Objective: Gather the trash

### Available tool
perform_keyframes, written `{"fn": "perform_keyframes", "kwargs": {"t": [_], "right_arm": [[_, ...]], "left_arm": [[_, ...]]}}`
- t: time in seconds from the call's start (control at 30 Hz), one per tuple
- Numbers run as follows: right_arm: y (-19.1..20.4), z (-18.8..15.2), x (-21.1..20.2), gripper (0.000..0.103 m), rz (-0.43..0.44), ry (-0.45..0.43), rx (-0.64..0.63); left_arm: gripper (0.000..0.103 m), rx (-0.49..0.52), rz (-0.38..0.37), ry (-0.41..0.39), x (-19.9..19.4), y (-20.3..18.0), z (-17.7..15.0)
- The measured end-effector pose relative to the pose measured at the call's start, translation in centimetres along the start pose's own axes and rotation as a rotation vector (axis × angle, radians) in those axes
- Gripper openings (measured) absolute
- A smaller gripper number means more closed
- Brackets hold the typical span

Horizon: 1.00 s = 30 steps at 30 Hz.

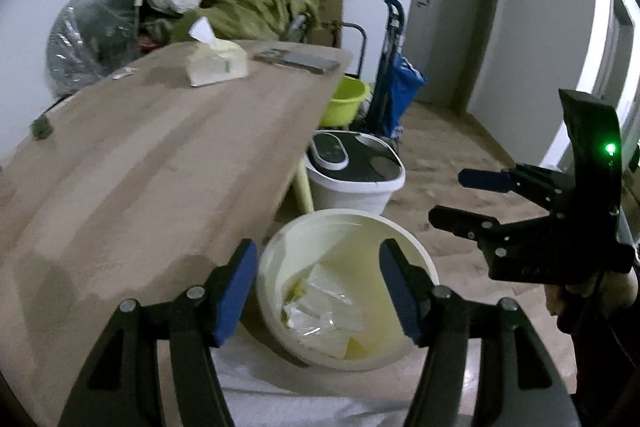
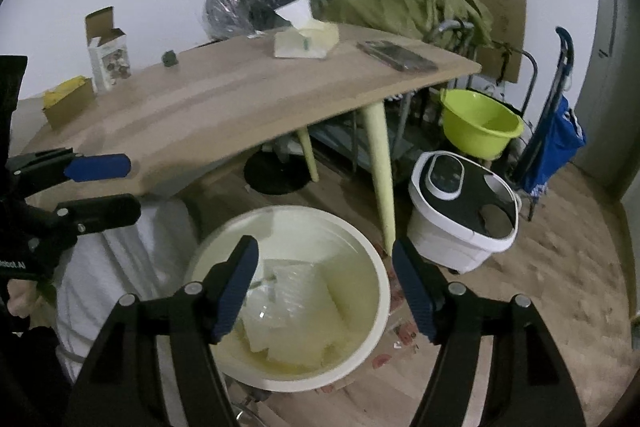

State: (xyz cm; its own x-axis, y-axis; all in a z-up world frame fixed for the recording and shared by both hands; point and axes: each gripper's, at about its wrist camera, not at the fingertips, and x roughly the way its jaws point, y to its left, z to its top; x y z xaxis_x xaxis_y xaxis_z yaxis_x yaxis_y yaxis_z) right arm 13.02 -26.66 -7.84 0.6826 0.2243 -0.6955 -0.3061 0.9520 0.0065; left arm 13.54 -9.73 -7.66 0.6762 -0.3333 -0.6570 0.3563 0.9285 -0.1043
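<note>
A cream round bin (image 1: 360,255) (image 2: 352,279) stands on the floor beside the wooden table (image 1: 160,147) (image 2: 240,107). Crumpled clear plastic trash (image 1: 320,303) (image 2: 292,291) lies inside it. My left gripper (image 1: 318,247) (image 2: 134,187) hangs above the bin's near side, open, with nothing between its blue pads. My right gripper (image 2: 324,245) (image 1: 446,195) hovers over the bin's rim from the other side, open too and holding nothing. On the table lie a small dark scrap (image 1: 42,127) (image 2: 170,59), an opened small carton (image 2: 108,55) and a cardboard box with something yellow (image 2: 66,103).
A tissue pack (image 1: 218,63) (image 2: 306,41) and a flat dark object (image 1: 298,61) (image 2: 396,55) sit at the table's far end. A white lidded appliance (image 1: 352,175) (image 2: 460,211), a green basin (image 2: 480,123) and a blue trolley bag (image 2: 556,143) stand beyond the bin. White cloth (image 2: 120,267) lies beside it.
</note>
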Motion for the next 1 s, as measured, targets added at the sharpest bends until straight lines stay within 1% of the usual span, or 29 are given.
{"fn": "perform_keyframes", "kwargs": {"t": [0.2,0.33,0.4,0.6,0.63,0.7,0.87,1.0], "right_arm": [[1.6,1.6,-0.6,0.072,0.039,-0.035,-0.048],[2.5,2.6,-1.2,0.074,0.059,-0.064,-0.076],[2.9,3.1,-1.6,0.076,0.070,-0.077,-0.092],[4.1,4.4,-2.8,0.076,0.096,-0.117,-0.139],[4.4,4.6,-3.0,0.077,0.097,-0.125,-0.152],[5.0,5.0,-3.2,0.081,0.101,-0.136,-0.177],[5.7,5.7,-4.2,0.082,0.122,-0.167,-0.205],[6.1,5.9,-5.5,0.088,0.139,-0.200,-0.228]], "left_arm": [[0.064,-0.031,0.066,-0.041,-2.1,0.9,-0.2],[0.064,-0.066,0.114,-0.086,-3.9,1.7,-0.3],[0.064,-0.080,0.142,-0.109,-4.9,2.1,-0.3],[0.070,-0.127,0.209,-0.183,-8.1,3.1,-0.3],[0.070,-0.128,0.217,-0.194,-8.4,3.1,-0.4],[0.070,-0.133,0.241,-0.219,-9.5,3.2,-0.4],[0.072,-0.134,0.269,-0.254,-11.5,3.5,-0.4],[0.073,-0.117,0.299,-0.283,-12.7,3.1,-0.5]]}}
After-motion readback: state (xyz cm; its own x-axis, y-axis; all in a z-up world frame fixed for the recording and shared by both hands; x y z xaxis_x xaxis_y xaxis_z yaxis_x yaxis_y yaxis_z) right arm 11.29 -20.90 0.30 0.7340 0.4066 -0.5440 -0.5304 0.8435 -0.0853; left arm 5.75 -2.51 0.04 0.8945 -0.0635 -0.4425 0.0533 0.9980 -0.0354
